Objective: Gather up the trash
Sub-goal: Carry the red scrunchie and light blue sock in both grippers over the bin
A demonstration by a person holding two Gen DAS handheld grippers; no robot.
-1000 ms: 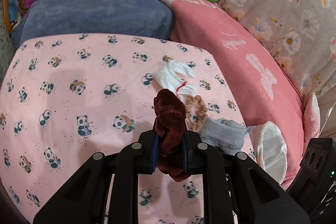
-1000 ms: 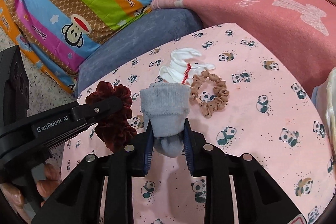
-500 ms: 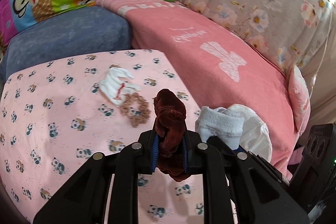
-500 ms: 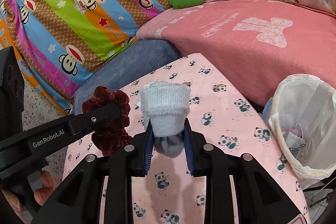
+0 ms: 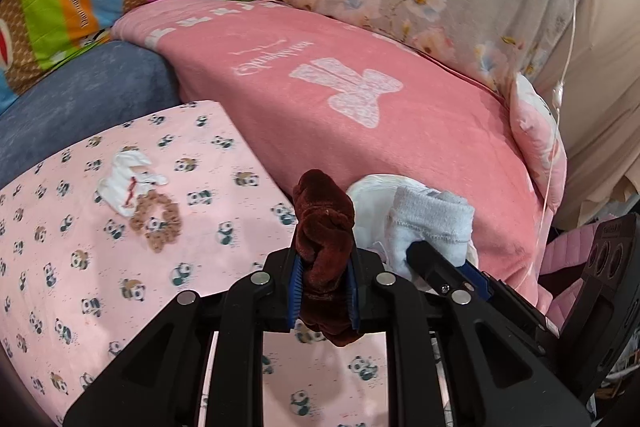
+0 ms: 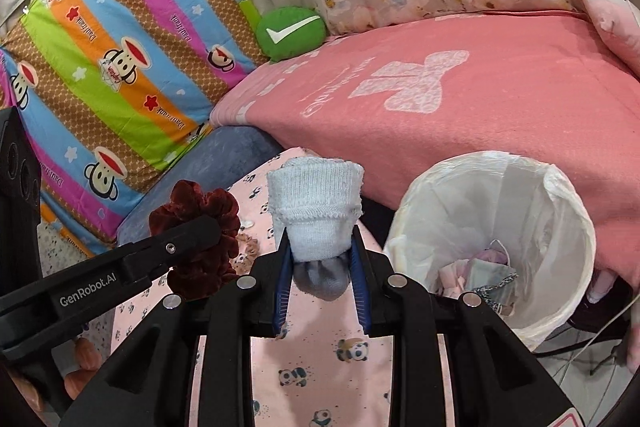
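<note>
With the grey sock (image 6: 316, 223) pinched in the right gripper (image 6: 320, 291) and the maroon scrunchie (image 5: 324, 247) in the left gripper (image 5: 323, 297), each should be released only once carried fully over the lined bin (image 6: 560, 195).

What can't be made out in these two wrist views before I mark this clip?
- Trash bin: in the left wrist view, mostly hidden behind the maroon scrunchie and grey sock.
- Bin contents: crumpled scraps in the right wrist view, too jumbled to identify.
- White cloth and tan scrunchie: in the right wrist view, almost wholly hidden behind the left gripper.
- Sock toe: pinched out of sight inside the right gripper.
</note>
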